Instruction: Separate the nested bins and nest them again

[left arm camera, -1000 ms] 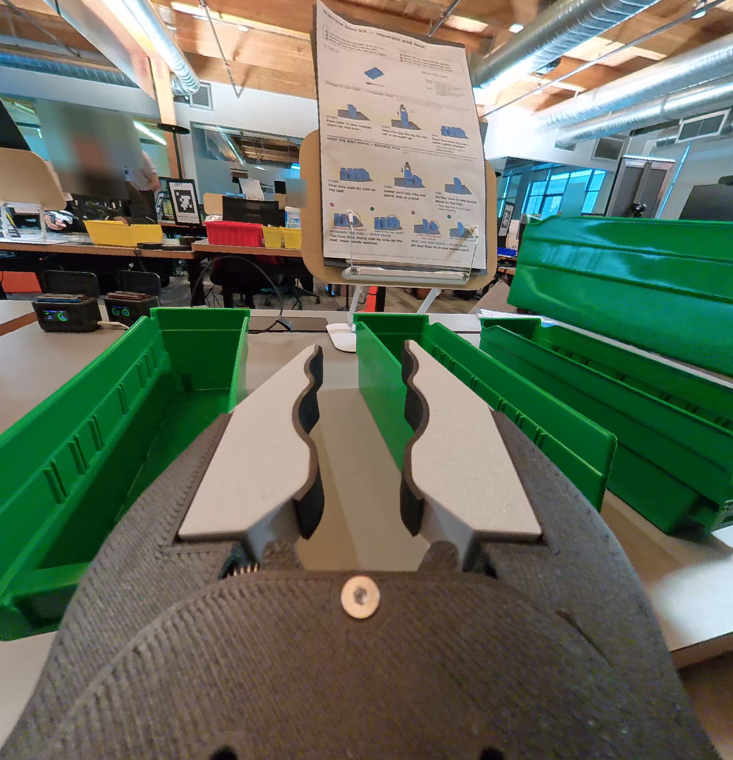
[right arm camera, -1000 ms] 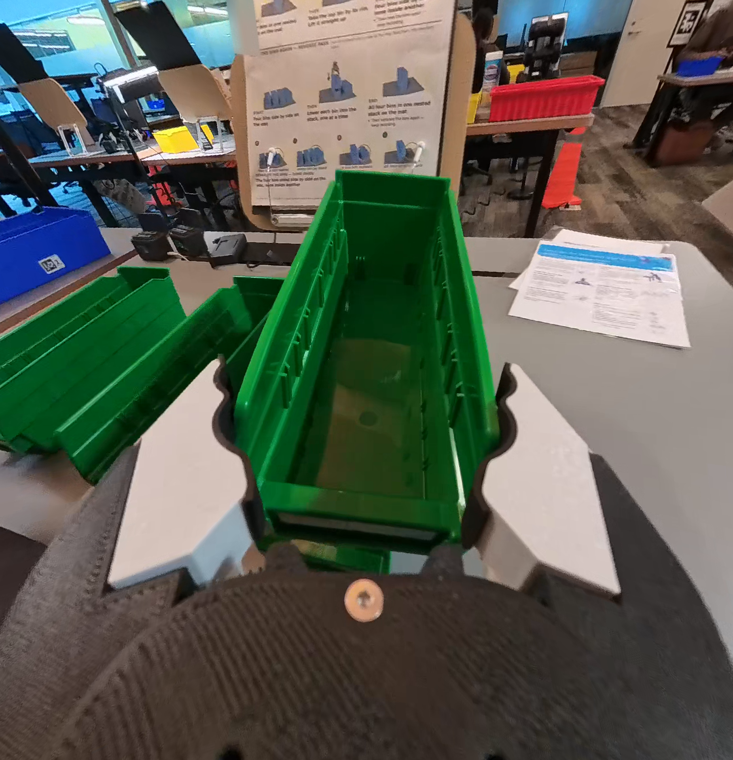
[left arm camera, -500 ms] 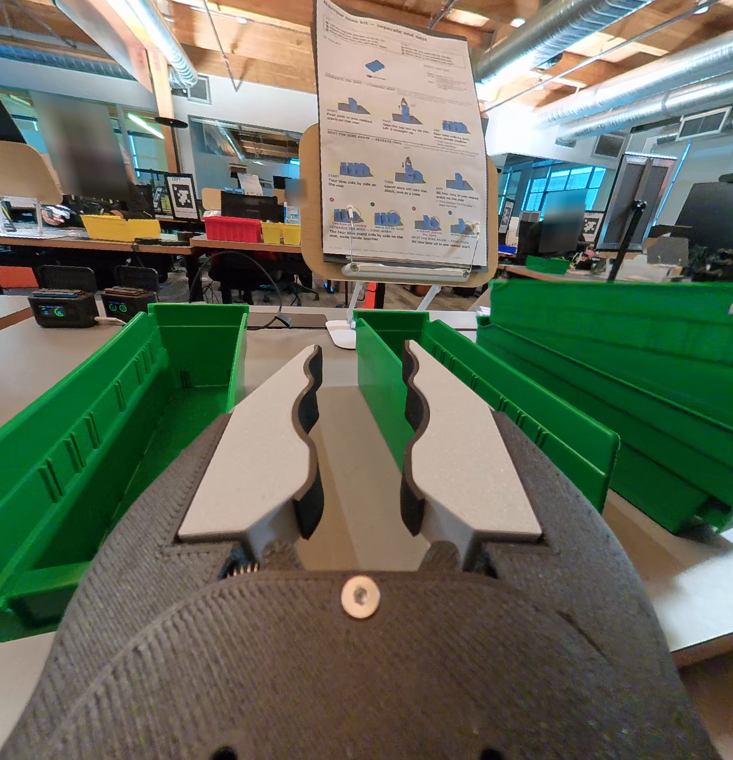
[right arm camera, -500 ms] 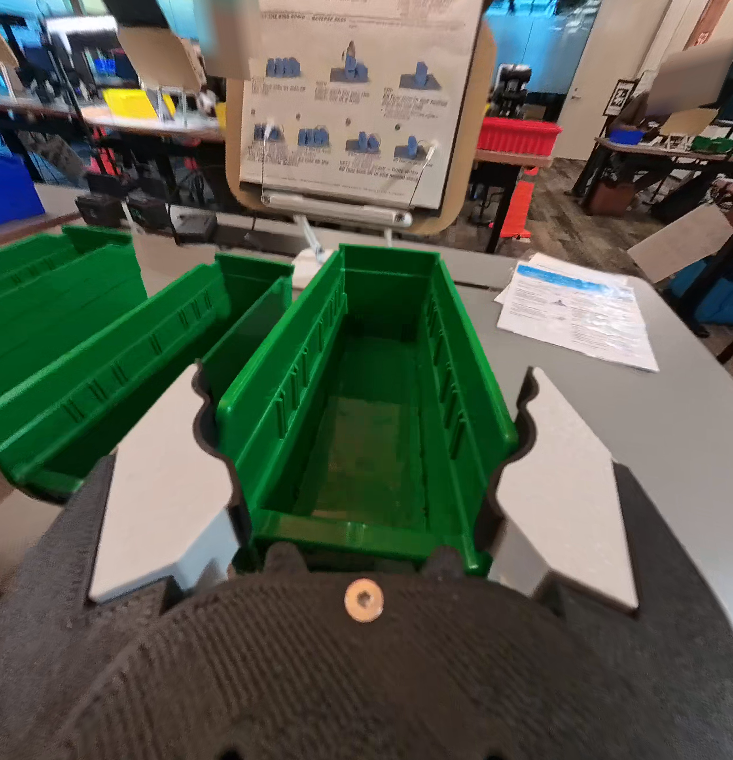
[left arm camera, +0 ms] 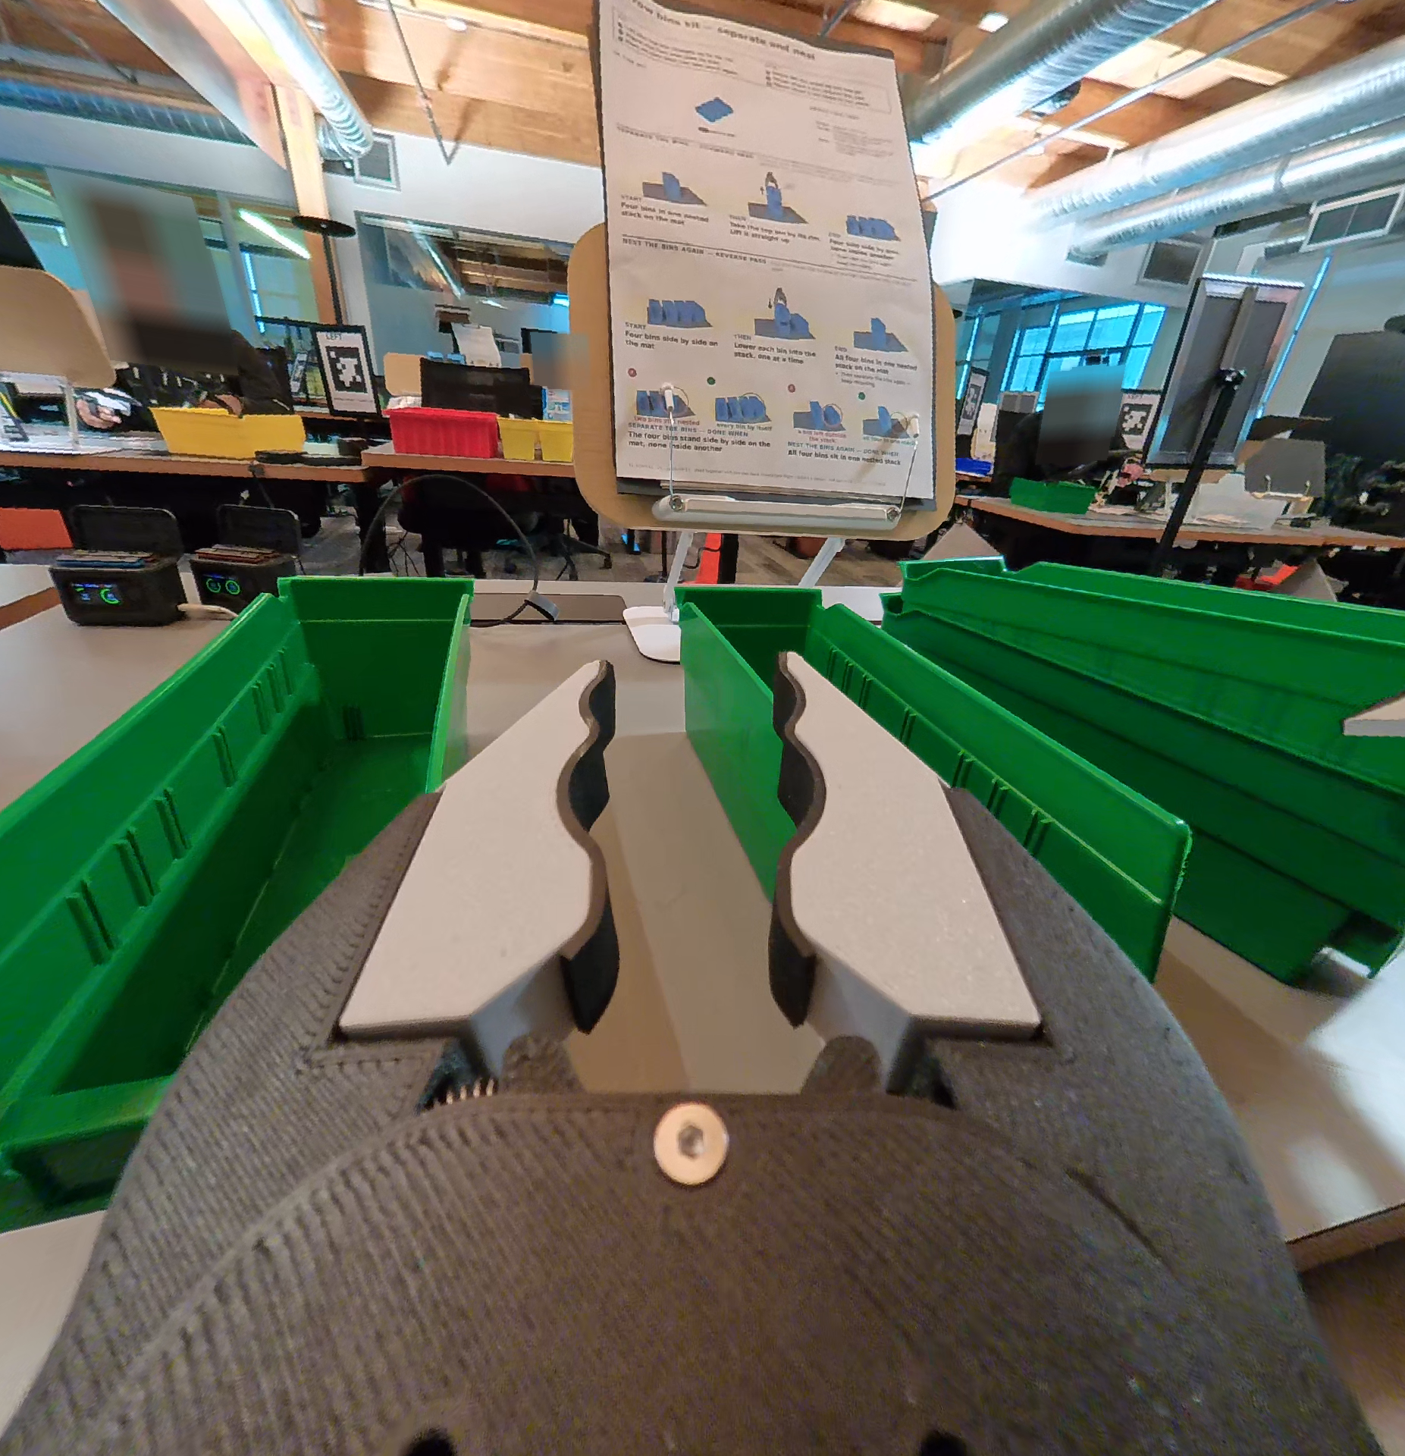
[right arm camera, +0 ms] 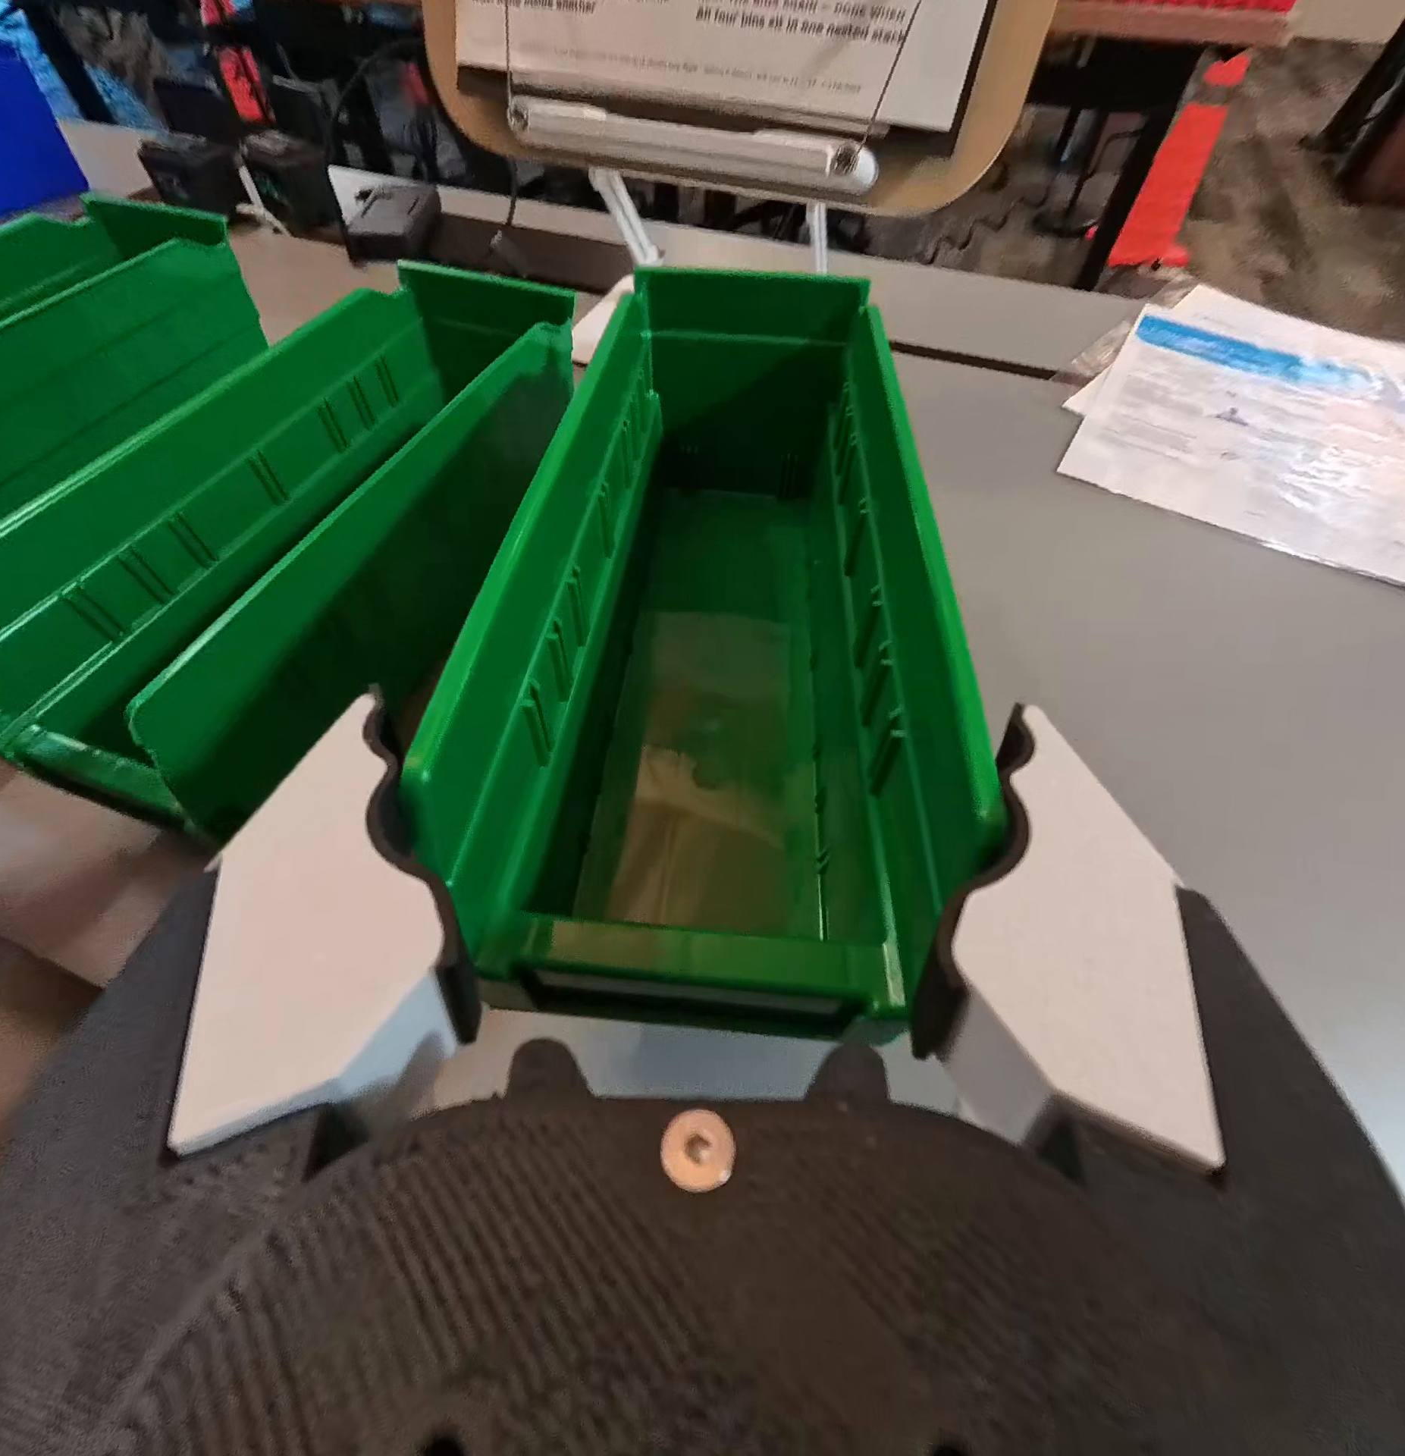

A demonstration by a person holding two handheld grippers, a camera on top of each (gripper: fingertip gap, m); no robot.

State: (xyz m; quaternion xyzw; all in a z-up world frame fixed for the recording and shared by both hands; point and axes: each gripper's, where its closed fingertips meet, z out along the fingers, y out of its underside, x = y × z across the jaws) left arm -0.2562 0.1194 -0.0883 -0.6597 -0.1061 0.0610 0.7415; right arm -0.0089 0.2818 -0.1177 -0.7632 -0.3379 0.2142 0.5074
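Observation:
Several green bins stand on the grey table. My left gripper [left arm camera: 691, 670] is open and empty, low over the table between the left bin [left arm camera: 210, 788] and the middle bin [left arm camera: 959, 756]. My right gripper [right arm camera: 695, 709] is shut on the near end of a third green bin [right arm camera: 707, 957], one finger on each long side. In the left wrist view this bin [left arm camera: 1156, 607] sits down in another bin [left arm camera: 1156, 756] at the right, and a right fingertip [left arm camera: 1384, 721] shows at the edge. The right wrist view hides the lower bin. The other two bins [right arm camera: 289, 551] [right arm camera: 92, 354] lie to its left.
A stand with an instruction sheet [left arm camera: 762, 276] is at the back of the table, also in the right wrist view [right arm camera: 683, 118]. Loose papers [right arm camera: 1250, 441] lie at the right. Two black boxes [left arm camera: 116, 591] sit at the back left. The table's front edge [left arm camera: 1353, 1213] is near.
My right gripper has brought its bin down from high above the right-hand bin into it. My left gripper has stayed where it was, still open.

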